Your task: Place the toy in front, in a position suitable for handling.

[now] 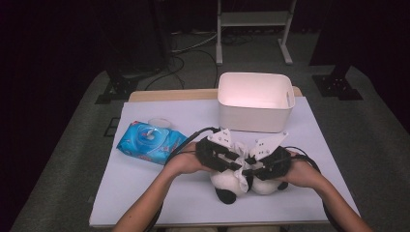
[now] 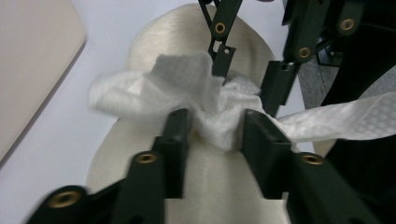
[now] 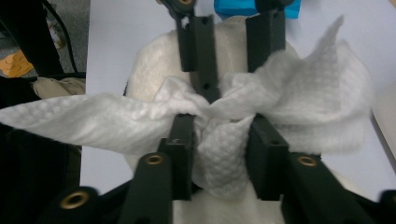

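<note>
Both grippers are meeting over the white wipe [image 2: 205, 100], and I am holding one in each hand. Left gripper [image 2: 212, 126] is pinching a bunched fold of that wipe between its two black jaws; the cloth is filling the gap and the pads are pressing on it. Right gripper [image 3: 217, 135] is doing the same from the opposite side, with a crumpled wad of the wipe squeezed between its jaws and loose ends spreading out to either side. The two sets of jaw tips are standing just beside each other, nearly nose to nose.

The wipe is lying on top of the plush panda [image 1: 231, 182], draped across its white body. The panda is resting on the grey table mat [image 1: 145, 193], near my edge of it. To the left of the panda, well apart, the blue pack of wet wipes [image 1: 150, 141] is sitting with its lid flipped open. Beyond the panda, toward the far edge, the white bin [image 1: 254, 118] is standing upright.
</note>
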The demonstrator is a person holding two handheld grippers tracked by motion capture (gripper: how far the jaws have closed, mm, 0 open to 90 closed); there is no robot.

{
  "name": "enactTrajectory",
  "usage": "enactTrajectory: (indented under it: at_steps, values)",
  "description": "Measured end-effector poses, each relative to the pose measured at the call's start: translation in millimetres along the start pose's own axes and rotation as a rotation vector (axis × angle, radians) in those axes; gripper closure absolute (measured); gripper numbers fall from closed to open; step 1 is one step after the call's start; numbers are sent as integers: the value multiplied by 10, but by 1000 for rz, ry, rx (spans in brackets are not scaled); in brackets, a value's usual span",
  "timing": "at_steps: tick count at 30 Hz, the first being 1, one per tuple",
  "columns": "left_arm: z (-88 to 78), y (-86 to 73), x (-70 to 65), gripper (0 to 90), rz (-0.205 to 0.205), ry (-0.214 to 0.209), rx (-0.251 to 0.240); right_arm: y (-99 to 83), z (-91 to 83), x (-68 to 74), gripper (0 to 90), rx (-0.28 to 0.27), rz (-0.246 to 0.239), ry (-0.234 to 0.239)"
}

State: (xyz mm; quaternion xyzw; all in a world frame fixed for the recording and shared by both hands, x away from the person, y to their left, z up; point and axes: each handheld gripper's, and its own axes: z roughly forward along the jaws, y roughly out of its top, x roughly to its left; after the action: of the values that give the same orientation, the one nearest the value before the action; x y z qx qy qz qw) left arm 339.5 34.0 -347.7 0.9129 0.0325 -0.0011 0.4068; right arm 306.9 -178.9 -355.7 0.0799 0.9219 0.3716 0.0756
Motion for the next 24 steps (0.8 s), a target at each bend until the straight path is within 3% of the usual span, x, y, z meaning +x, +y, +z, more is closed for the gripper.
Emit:
enactTrajectory:
  at_steps: [4,7,14,21,24]
  values:
    - [-101,-33,-21,452,-8,14,-1,-19,1,-24,735,-17,24,16]
    - [-191,-97,-9,446,-17,34,-4,-25,-19,-35,758,-13,22,15]
    - [-235,-263,4,533,-38,46,-17,15,-69,-28,773,-9,18,5]
    - [-183,-311,17,542,-35,49,-8,195,95,50,774,-7,-36,29]
    - [-184,-341,7,542,-52,50,-35,188,85,34,774,-9,-30,40]
